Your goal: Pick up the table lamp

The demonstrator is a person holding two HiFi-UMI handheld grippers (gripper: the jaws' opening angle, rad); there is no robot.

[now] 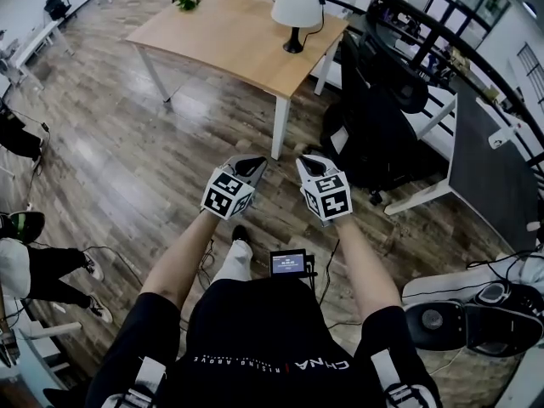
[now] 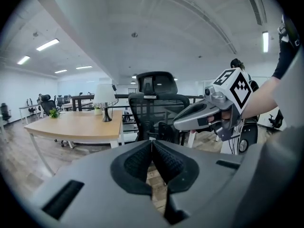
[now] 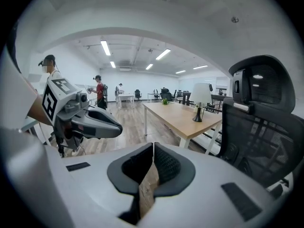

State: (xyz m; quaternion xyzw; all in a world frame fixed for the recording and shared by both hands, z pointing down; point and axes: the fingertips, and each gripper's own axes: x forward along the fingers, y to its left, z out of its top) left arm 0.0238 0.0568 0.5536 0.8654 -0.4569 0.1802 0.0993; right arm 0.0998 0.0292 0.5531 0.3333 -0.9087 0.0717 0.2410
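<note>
The table lamp [image 1: 297, 11], white shade on a black stem and base, stands near the right far corner of a wooden table [image 1: 229, 36]; it also shows small in the left gripper view [image 2: 105, 99] and the right gripper view [image 3: 200, 99]. My left gripper [image 1: 252, 163] and right gripper [image 1: 307, 161] are held side by side over the floor, well short of the table. Both are shut with nothing between the jaws. The left gripper's own tips [image 2: 152, 142] and the right gripper's [image 3: 153, 146] meet.
A black mesh office chair [image 1: 374, 117] stands just right of the table, close ahead of the grippers. A small green plant [image 1: 187, 2] sits at the table's far left. White desks [image 1: 476, 160] stand to the right. Cables [image 1: 110, 257] run over the wood floor. Other people stand in the room.
</note>
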